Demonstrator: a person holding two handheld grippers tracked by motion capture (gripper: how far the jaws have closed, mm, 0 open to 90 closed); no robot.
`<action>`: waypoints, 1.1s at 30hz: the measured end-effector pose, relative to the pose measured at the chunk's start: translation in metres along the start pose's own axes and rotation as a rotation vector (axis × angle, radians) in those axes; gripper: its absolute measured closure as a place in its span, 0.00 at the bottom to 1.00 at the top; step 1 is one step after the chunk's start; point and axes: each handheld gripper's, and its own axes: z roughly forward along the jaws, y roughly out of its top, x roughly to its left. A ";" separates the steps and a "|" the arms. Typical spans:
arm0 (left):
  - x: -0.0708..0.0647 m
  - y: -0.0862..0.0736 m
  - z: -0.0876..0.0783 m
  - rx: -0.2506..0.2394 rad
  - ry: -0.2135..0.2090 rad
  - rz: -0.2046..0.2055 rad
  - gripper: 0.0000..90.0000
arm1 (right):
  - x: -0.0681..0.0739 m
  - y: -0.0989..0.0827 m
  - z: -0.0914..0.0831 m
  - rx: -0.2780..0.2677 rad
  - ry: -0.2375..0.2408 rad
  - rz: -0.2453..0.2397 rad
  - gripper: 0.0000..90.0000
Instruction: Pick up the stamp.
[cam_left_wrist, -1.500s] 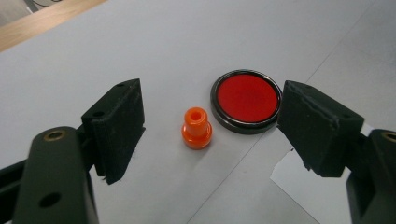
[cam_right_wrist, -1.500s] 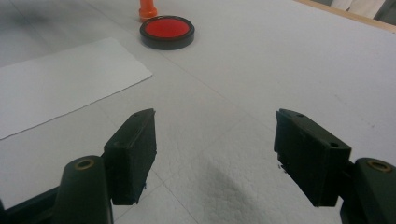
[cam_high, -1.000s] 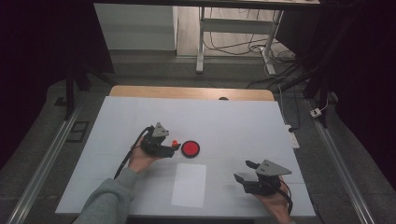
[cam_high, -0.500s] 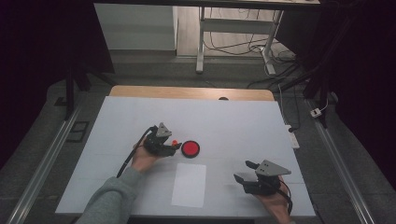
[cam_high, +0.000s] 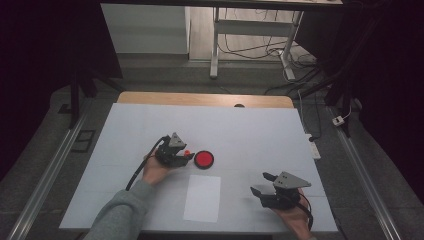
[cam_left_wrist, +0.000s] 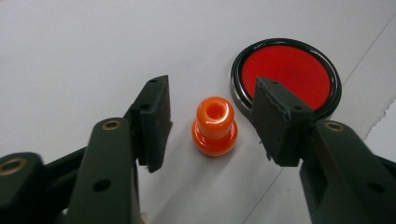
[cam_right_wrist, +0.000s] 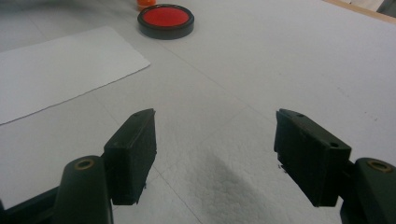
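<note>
The orange stamp (cam_left_wrist: 214, 126) is seen standing upright on the white table cover (cam_high: 260, 130), set between the two jaws of the left gripper (cam_left_wrist: 209, 122), whose pads are held apart on either side of it with a gap left at each side. Nothing is clamped yet. To the right of the stamp, partly behind the right-hand jaw, a round red ink pad in a black rim (cam_left_wrist: 286, 74) is found just beside it. The step in hand is judged to be the approach for a grasp: the jaws have been brought astride the stamp but not closed. The next move is judged to call for the jaws to be closed squarely on the stamp's narrow neck, so that it is not tipped against the pad.

Farther right, a white sheet of paper (cam_high: 202, 197) is laid flat, and beyond it the right gripper (cam_high: 264, 183) is held low over the cover, well apart from the stamp, its jaws wide apart with nothing between them.

From the high view the spread of things across the table is given, but the stamp is a mere speck at the left jaws. In the left gripper view the hollow top of the stamp and the gaps beside it are made plain. In the right gripper view (cam_right_wrist: 215, 156) the pad (cam_right_wrist: 166, 18) is shown far ahead of the open jaws
</note>
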 end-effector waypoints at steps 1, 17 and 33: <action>0.000 0.000 0.000 0.000 -0.001 0.002 0.57 | 0.000 0.000 0.000 0.000 0.000 -0.001 0.32; 0.000 -0.001 0.003 0.004 -0.016 0.009 0.78 | 0.000 -0.001 0.000 0.007 -0.006 -0.007 0.32; -0.001 0.000 0.001 -0.007 -0.013 0.010 0.80 | 0.000 -0.001 0.001 0.011 -0.011 -0.015 0.32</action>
